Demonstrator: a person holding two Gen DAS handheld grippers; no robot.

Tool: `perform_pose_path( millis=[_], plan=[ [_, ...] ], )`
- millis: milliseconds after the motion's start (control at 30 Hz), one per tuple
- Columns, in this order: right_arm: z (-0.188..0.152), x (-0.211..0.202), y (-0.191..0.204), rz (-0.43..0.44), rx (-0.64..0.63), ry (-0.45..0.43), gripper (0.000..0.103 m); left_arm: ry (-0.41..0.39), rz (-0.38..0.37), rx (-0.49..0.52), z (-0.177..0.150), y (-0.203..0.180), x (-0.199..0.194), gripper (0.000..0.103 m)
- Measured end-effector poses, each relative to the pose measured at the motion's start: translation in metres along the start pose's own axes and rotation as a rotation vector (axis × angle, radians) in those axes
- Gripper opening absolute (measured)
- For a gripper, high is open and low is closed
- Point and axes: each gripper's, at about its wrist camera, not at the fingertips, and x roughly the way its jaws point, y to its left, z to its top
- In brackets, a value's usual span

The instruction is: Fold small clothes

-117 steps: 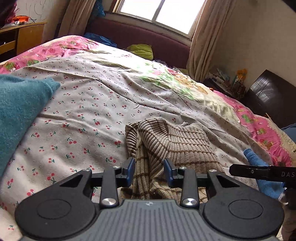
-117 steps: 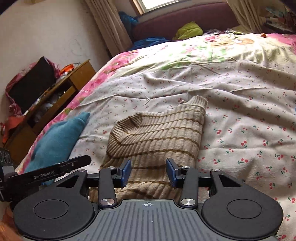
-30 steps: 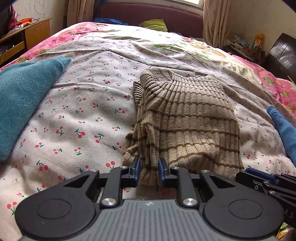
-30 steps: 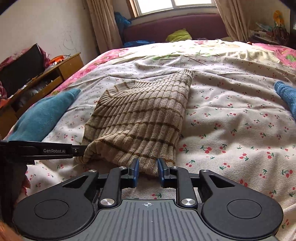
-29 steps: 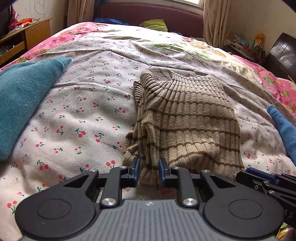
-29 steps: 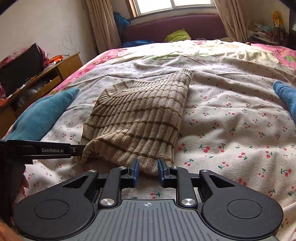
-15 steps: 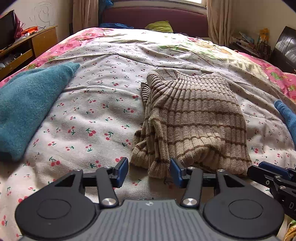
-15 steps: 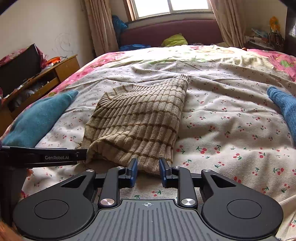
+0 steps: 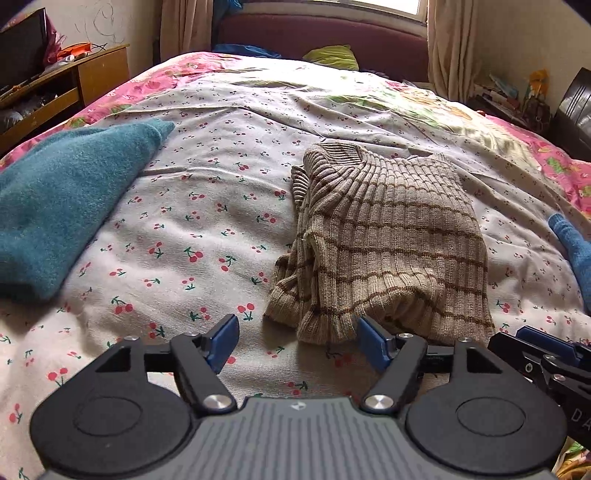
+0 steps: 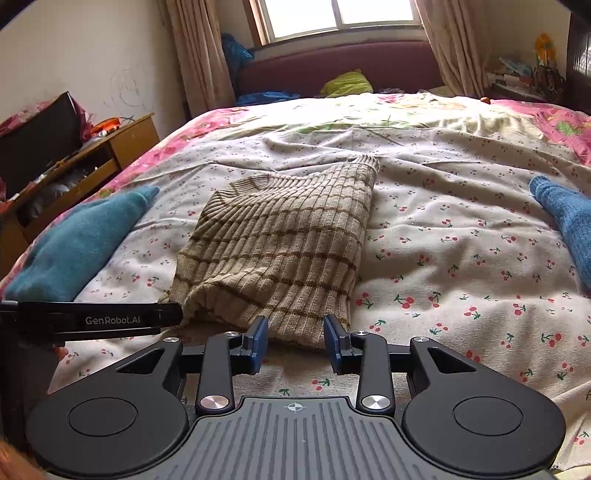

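Cherry-print bedsheet [image 9: 207, 236] covers bed; window [image 10: 340, 16] at far wall, wooden cabinet [image 10: 122, 147] left. Folded striped sweater [image 9: 391, 236] lies mid-bed. Left gripper [image 9: 297, 341] spread wide, right gripper [image 10: 294, 341] partly parted; both hold nothing.

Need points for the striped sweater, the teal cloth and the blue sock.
striped sweater [image 10: 280, 251]: right wrist view, middle of the folded top layer.
teal cloth [image 9: 62, 206]: left wrist view, centre of its fuzzy surface.
blue sock [image 10: 565, 214]: right wrist view, its visible part near the right edge.
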Motion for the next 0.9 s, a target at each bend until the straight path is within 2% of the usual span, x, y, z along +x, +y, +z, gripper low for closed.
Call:
perform_pose_path(
  millis=[67, 267, 800, 900],
  plan=[
    [0.0, -0.001, 0.001, -0.004, 0.003, 0.0, 0.037, -0.005, -0.005, 0.01, -0.001, -0.003, -0.004, 0.088],
    [-0.002, 0.001, -0.002, -0.004, 0.016, 0.011, 0.038, 0.017, -0.019, 0.021, -0.005, -0.008, -0.009, 0.093],
    [-0.009, 0.003, -0.004, 0.013, 0.041, 0.025, 0.038, 0.039, -0.011, 0.043, -0.011, -0.014, -0.009, 0.095],
    [-0.009, 0.003, -0.005, 0.015, 0.044, 0.026, 0.039, 0.04, -0.007, 0.048, -0.012, -0.015, -0.009, 0.099]
  ],
)
